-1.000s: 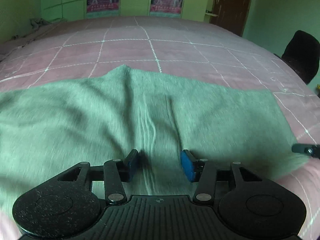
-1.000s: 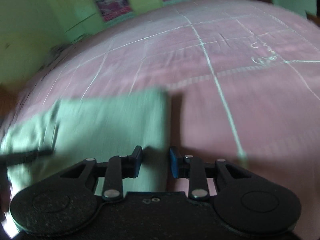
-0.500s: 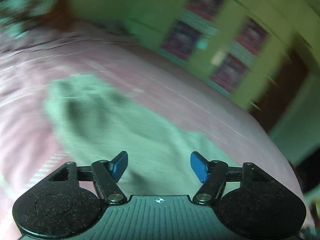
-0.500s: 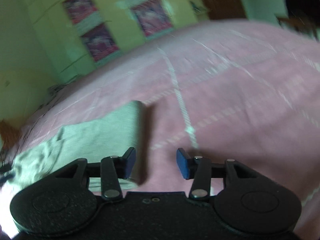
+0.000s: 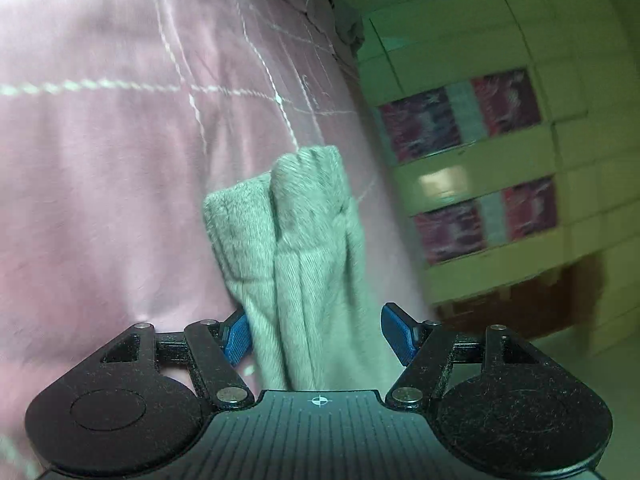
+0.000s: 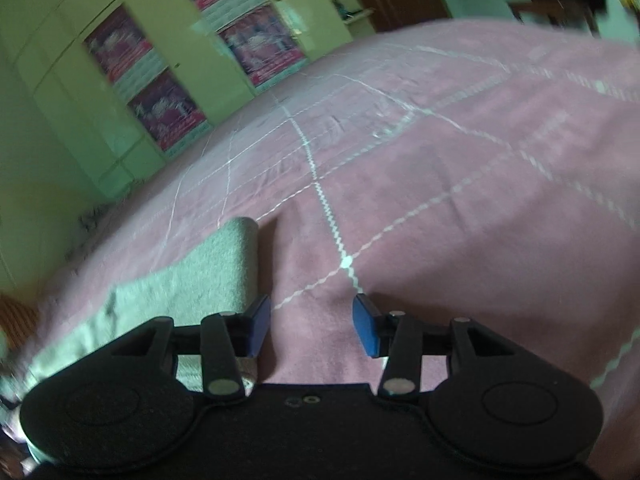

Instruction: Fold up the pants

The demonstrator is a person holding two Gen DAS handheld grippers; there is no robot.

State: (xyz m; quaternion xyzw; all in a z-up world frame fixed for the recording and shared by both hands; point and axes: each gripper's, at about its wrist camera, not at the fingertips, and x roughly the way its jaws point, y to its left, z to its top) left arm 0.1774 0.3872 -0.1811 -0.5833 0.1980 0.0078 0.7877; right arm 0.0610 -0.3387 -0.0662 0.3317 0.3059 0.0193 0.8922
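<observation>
Grey-green pants (image 5: 304,264) sit bunched on our pink bedspread (image 5: 100,160), and in the left wrist view we've got the left gripper (image 5: 316,334) rolled way over with its jaws having just spread wide, the cloth running up between them, brushing the left pad while the right one stands clear of it, so nothing's pinched. Over on the right, the right gripper (image 6: 312,324) has just been opening too, with only bare bedspread (image 6: 460,200) in its gap and the pants' folded edge (image 6: 224,268) just beside its left pad. Past that edge we see loads of open blanket stretching to the wardrobe (image 6: 80,100) at the far end.
</observation>
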